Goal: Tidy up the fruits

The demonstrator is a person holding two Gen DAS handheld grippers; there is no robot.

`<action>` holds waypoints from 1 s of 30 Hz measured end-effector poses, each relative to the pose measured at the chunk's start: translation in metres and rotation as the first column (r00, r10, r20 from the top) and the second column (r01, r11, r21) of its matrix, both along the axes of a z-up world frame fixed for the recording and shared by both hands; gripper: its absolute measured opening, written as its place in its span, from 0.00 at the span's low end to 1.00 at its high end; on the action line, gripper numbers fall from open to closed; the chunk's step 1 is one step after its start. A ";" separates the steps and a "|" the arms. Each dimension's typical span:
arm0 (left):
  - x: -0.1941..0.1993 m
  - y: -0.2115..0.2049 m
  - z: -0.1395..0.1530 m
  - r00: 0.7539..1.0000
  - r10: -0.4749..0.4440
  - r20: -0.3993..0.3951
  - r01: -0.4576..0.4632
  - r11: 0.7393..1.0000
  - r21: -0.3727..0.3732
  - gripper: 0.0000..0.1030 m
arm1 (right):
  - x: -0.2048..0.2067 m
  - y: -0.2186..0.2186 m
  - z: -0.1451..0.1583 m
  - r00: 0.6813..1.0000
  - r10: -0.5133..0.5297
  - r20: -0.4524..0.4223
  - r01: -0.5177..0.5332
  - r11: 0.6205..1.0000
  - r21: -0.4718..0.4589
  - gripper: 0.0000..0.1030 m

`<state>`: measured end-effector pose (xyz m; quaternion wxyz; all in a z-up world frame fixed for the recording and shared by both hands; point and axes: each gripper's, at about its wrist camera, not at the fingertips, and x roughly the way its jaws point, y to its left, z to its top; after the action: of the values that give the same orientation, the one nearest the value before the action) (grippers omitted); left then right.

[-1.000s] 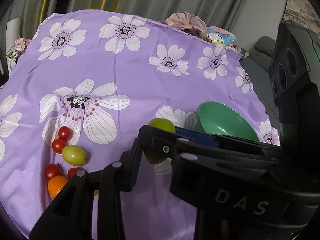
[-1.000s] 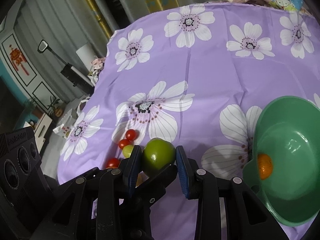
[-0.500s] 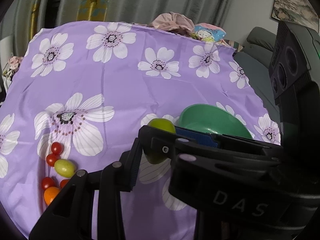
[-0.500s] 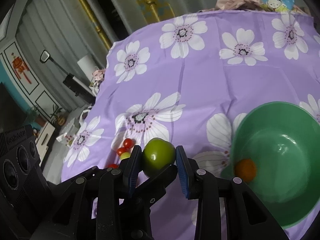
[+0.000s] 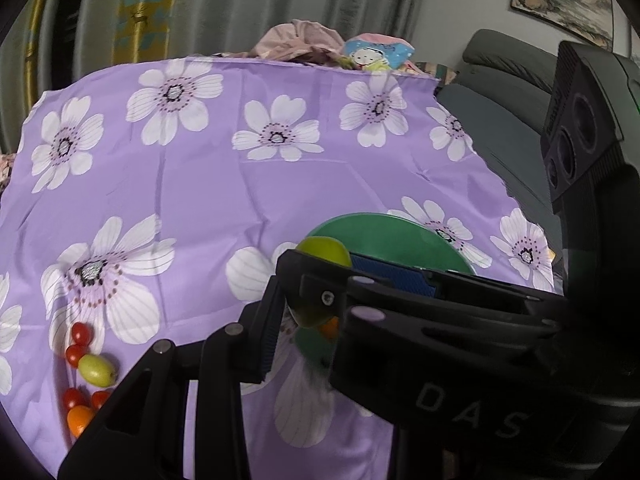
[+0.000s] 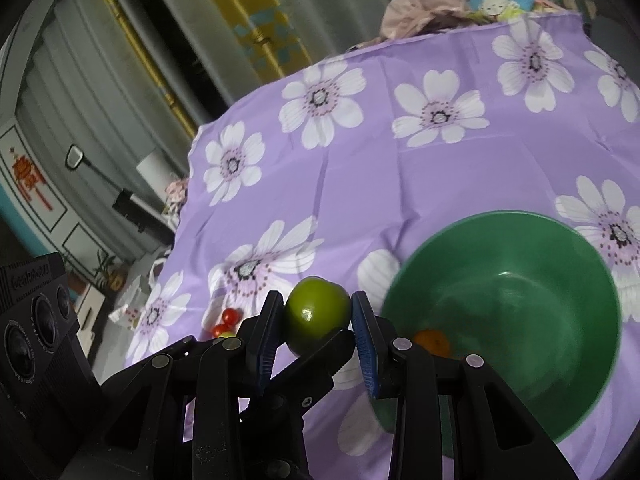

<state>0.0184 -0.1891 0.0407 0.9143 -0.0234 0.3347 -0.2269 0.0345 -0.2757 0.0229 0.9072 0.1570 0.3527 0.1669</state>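
**Green fruit in my grip, just short of the bowl**

The round green fruit sits squeezed between the two blue pads of my right gripper, clear of the cloth and just left of the near-left rim of the green bowl. By my reading it is not over the bowl's opening yet; it needs to go a little further right before I let go.

My left gripper crosses in close to the same fruit. One of its pads lies right beside the fruit, but its other finger is hidden behind the body of the right gripper. So I cannot tell whether the left one is clamping the fruit or only standing next to it.

Inside the bowl, low on the near side, lies one small orange fruit. That is all I can see put away, so I judge the job to be at an early stage.

What is left lies at the near-left of the table, on the purple flowered cloth, well apart from the bowl. There are four cherry tomatoes, an oblong green fruit touching one of them, and another orange fruit at the near end of the group. Each of these will need its own trip after this one.
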 end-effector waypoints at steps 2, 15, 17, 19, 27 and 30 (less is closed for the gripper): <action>0.002 -0.006 -0.001 1.000 -0.009 -0.004 0.009 1.000 0.005 0.33 | 0.001 -0.007 -0.001 1.000 -0.013 -0.003 0.013 1.000 0.006 0.35; 0.015 -0.037 -0.005 0.997 -0.075 -0.034 0.076 0.997 0.027 0.33 | 0.004 -0.041 -0.007 0.995 -0.094 -0.040 0.096 0.995 0.035 0.35; 0.016 -0.040 -0.007 0.996 -0.082 -0.037 0.083 0.996 0.029 0.33 | 0.005 -0.044 -0.009 0.994 -0.103 -0.048 0.105 0.994 0.036 0.35; 0.018 -0.043 -0.008 0.995 -0.086 -0.041 0.087 0.996 0.031 0.33 | 0.004 -0.046 -0.009 0.993 -0.112 -0.050 0.113 0.993 0.033 0.35; 0.026 -0.052 -0.016 0.991 -0.110 -0.075 0.112 0.993 0.023 0.33 | 0.010 -0.056 -0.017 0.987 -0.139 -0.084 0.143 0.989 0.043 0.35; 0.029 -0.057 -0.019 0.989 -0.120 -0.091 0.122 0.992 0.018 0.33 | 0.012 -0.061 -0.020 0.983 -0.151 -0.100 0.156 0.987 0.042 0.35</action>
<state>0.0470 -0.2458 0.0219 0.8832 -0.0022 0.3788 -0.2766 0.0460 -0.3363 0.0027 0.8953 0.2139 0.3785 0.0972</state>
